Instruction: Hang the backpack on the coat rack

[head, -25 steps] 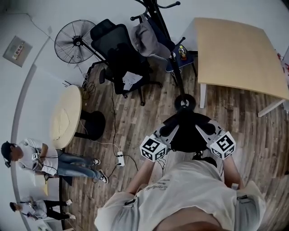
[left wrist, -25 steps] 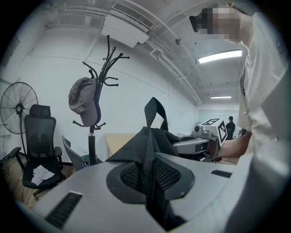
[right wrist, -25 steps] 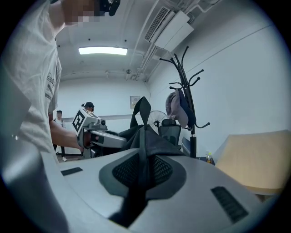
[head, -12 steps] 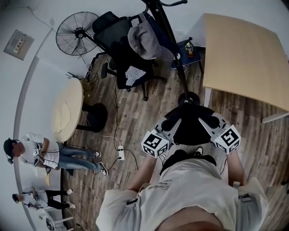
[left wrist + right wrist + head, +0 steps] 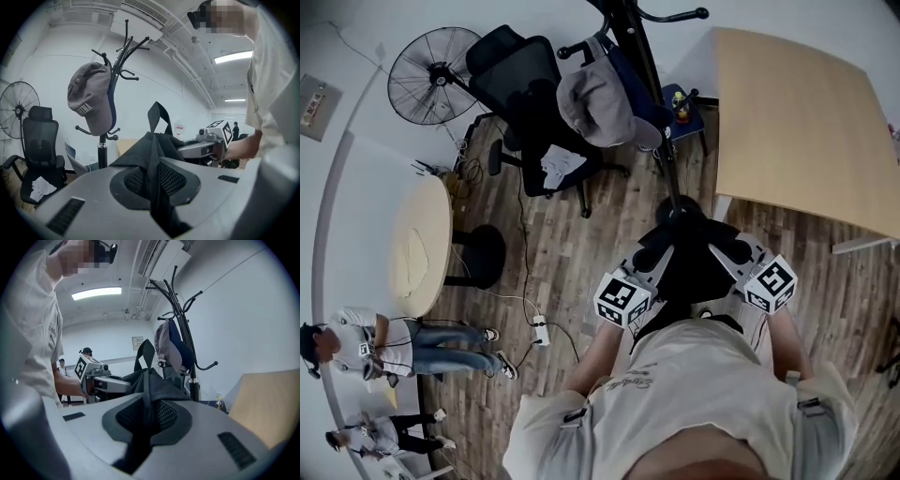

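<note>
Backpack (image 5: 692, 272), black and soft, slung between my two tongs just short of the coat rack (image 5: 649, 70); left gripper (image 5: 649, 260) and right gripper (image 5: 733, 251) are each nearly closed, pinching a fold of its fabric. It looks limp and fairly light, and the cloth may creep through the pads, so the top loop (image 5: 158, 114) standing up between the grips is the part to drop over a hook. Lower bag hidden under my arms and chest; free hooks hard to pick out beside the grey cap (image 5: 90, 101)
</note>
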Motion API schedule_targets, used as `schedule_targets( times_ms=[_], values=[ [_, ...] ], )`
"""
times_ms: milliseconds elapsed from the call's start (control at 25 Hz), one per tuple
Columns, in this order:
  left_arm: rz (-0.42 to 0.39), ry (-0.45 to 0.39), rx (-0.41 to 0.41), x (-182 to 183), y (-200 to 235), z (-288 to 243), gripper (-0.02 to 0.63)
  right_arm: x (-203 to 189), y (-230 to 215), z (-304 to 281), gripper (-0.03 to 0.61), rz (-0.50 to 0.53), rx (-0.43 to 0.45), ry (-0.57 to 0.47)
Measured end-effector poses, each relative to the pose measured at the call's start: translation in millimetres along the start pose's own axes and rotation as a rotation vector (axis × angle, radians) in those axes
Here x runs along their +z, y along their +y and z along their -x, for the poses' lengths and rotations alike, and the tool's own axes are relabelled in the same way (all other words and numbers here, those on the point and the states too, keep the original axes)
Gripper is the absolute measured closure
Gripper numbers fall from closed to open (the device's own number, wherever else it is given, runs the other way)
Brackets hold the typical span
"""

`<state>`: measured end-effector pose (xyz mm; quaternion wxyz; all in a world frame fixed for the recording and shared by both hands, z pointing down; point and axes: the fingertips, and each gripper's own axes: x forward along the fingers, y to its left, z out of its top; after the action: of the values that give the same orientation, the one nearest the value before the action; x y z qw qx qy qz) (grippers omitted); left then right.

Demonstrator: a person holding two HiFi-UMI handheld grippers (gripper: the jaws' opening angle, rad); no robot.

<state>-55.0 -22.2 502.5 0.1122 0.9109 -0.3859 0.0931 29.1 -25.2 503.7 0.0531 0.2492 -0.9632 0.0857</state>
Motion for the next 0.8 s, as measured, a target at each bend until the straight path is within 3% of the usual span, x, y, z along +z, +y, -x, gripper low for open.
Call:
schedule_targets(
  times_ms=[320, 800],
  values=[
    [-0.025, 0.01, -0.025, -2.3, 54.7, -29.0, 0.568, -6.2, -41.6, -46.1, 0.548, -0.019, -0.027, 0.031],
    [0.001, 0.058, -0.033, -20.0, 119.2, -71.7, 0.568, -29.0, -96.8, -100.6, 0.547, -0.056, -0.039, 0.08]
  ],
)
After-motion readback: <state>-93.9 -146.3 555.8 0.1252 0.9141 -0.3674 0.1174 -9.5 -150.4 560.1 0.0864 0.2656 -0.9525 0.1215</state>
